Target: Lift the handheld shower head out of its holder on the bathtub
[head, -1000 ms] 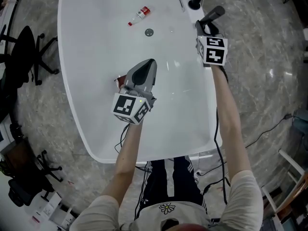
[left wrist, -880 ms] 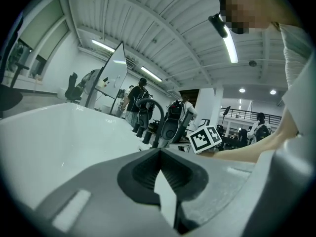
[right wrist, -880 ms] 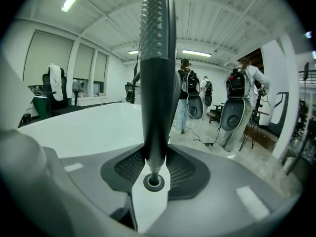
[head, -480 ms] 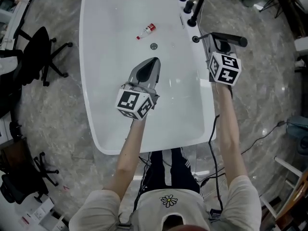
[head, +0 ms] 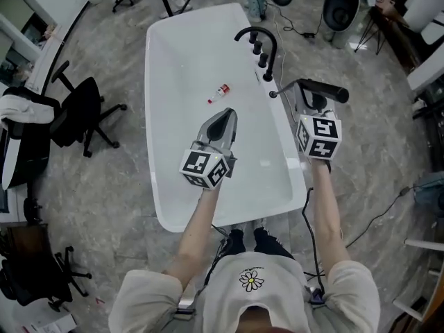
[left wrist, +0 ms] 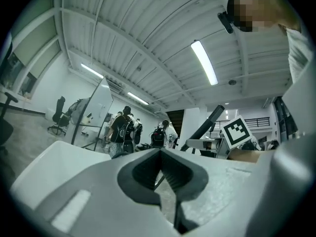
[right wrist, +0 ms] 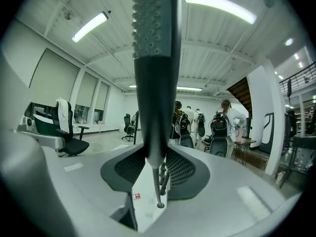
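Observation:
My right gripper (head: 310, 103) is shut on the black handheld shower head (head: 323, 89), which lies crosswise above the right rim of the white bathtub (head: 164, 123). In the right gripper view the shower head (right wrist: 154, 58) stands upright between the jaws of the right gripper (right wrist: 156, 157), with its thin hose (right wrist: 157, 186) hanging below. Over the middle of the tub my left gripper (head: 220, 125) hovers, shut and empty. The left gripper (left wrist: 162, 154) shows closed jaws, with the shower head (left wrist: 206, 126) off to the right.
A black curved faucet with knobs (head: 261, 44) stands on the tub's right rim. A small bottle (head: 222, 91) lies inside the tub. Office chairs (head: 83, 113) stand on the marble floor at left, and cables trail at right. People with backpacks (right wrist: 222, 125) stand far off.
The right gripper has risen with the shower head, which now sits clear of the tub rim. The head view takes in more of the room. The left gripper stays over the tub.

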Demonstrator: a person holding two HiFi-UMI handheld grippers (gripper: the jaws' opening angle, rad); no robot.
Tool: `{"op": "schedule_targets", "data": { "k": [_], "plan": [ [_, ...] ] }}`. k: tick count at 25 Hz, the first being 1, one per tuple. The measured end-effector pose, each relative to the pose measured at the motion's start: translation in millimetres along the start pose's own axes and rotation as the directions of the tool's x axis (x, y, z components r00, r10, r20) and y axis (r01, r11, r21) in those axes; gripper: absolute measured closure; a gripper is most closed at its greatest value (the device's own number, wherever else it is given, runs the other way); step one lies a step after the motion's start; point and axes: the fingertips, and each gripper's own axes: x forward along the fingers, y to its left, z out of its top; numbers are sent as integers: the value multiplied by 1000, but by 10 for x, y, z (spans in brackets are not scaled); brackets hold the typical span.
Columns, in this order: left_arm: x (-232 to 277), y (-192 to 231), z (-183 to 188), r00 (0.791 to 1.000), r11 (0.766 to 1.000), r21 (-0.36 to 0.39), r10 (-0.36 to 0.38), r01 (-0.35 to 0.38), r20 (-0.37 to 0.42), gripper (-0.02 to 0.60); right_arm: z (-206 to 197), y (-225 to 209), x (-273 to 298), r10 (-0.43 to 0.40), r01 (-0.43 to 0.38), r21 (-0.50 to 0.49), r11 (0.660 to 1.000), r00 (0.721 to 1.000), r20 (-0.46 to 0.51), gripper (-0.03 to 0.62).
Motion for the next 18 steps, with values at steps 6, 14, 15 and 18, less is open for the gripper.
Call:
{"op": "schedule_targets", "data": {
  "k": [6,14,15,18],
  "plan": [
    [-89,-528,444,999,1000,15,-18,17,43,580,401,218,-807,-2,3,-26,1000,998,60,444],
    [-267,-833,817,993,998,57,-12,6,114,580,412,508,-1329,42,-49,62,997,994,98,444],
    [-296,-849,800,993,999,40,-2,-2,117,580,404,497,-1375,42,-49,65,997,994,99,444],
    [-357,-889,743,992,1000,14,21,-23,121,580,414,457,-1496,39,-47,71,996,993,112,444]
  ]
}}
